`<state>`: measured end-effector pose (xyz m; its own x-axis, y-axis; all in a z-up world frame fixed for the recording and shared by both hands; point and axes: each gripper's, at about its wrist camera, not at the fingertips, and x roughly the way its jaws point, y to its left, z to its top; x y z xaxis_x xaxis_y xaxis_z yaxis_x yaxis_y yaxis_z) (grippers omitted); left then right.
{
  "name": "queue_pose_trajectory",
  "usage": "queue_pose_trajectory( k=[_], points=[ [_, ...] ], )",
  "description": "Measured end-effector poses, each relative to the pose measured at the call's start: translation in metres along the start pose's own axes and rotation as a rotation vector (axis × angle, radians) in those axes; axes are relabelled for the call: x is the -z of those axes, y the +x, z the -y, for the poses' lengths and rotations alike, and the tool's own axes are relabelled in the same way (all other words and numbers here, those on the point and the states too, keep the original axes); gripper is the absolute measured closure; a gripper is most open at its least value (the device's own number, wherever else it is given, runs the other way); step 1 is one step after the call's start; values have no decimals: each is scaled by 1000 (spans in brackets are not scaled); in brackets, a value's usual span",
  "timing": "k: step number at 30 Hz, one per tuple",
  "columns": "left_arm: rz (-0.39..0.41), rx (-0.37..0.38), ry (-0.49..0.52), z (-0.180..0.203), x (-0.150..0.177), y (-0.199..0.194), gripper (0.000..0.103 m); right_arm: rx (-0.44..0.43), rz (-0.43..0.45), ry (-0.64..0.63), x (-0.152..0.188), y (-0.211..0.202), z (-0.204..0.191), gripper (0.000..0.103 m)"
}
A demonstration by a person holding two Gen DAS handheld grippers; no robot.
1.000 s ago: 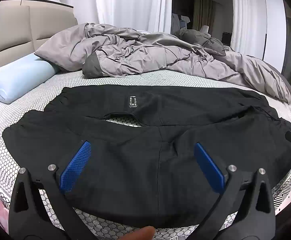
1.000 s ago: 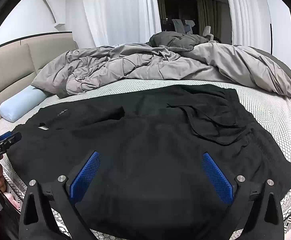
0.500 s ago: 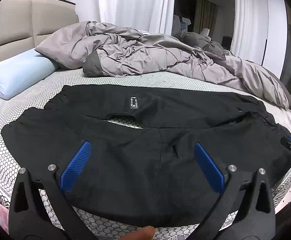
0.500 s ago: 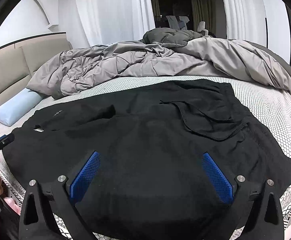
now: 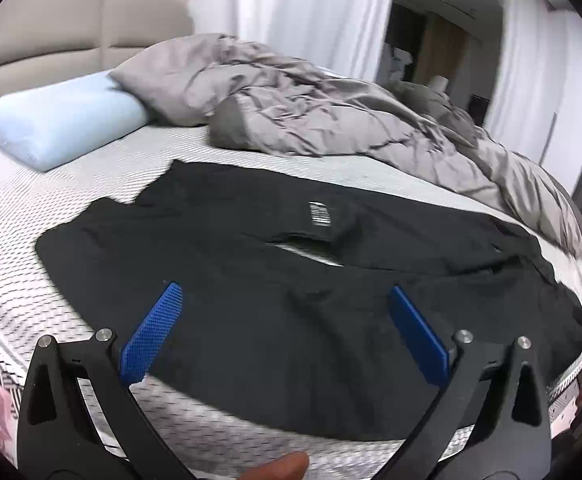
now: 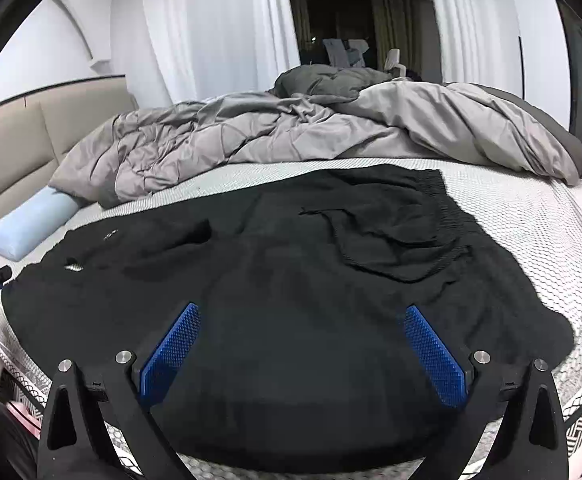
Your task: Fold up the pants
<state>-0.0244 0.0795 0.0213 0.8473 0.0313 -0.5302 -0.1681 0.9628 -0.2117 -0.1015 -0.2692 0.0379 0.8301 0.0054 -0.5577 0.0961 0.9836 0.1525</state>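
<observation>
The black pants lie spread across the patterned mattress, a small white label showing near their far edge. The left gripper hangs over their near part with its blue pads spread wide and nothing between them. Beyond lie a crumpled grey duvet and a pale blue pillow against the beige headboard.

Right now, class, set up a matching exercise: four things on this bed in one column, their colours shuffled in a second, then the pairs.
Things:
1. pants
2. pillow
3. duvet
4. left fingers

Colours:
A. dark blue
B. grey
C. black
D. pale blue

Pairs: 1-C, 2-D, 3-B, 4-A
</observation>
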Motion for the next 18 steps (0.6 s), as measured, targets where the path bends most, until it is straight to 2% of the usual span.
queue_pose_trajectory(
  k=[5, 10, 14, 16, 18],
  points=[
    [33, -118, -94, -60, -10, -14, 1, -9, 37, 122, 8, -21, 39, 0],
    [-2, -157, -227, -130, -9, -18, 1, 13, 29, 211, 12, -28, 70, 0],
    [-65, -110, -331, -175, 1, -13, 2, -1, -20, 300, 16, -19, 85, 0],
    [-107, -58, -365, -186, 5, -8, 16, -12, -34, 319, 16, -16, 88, 0],
    [-146, 15, -379, -193, 7, 0, 24, -11, -41, 322, 16, -13, 87, 0]
  ],
)
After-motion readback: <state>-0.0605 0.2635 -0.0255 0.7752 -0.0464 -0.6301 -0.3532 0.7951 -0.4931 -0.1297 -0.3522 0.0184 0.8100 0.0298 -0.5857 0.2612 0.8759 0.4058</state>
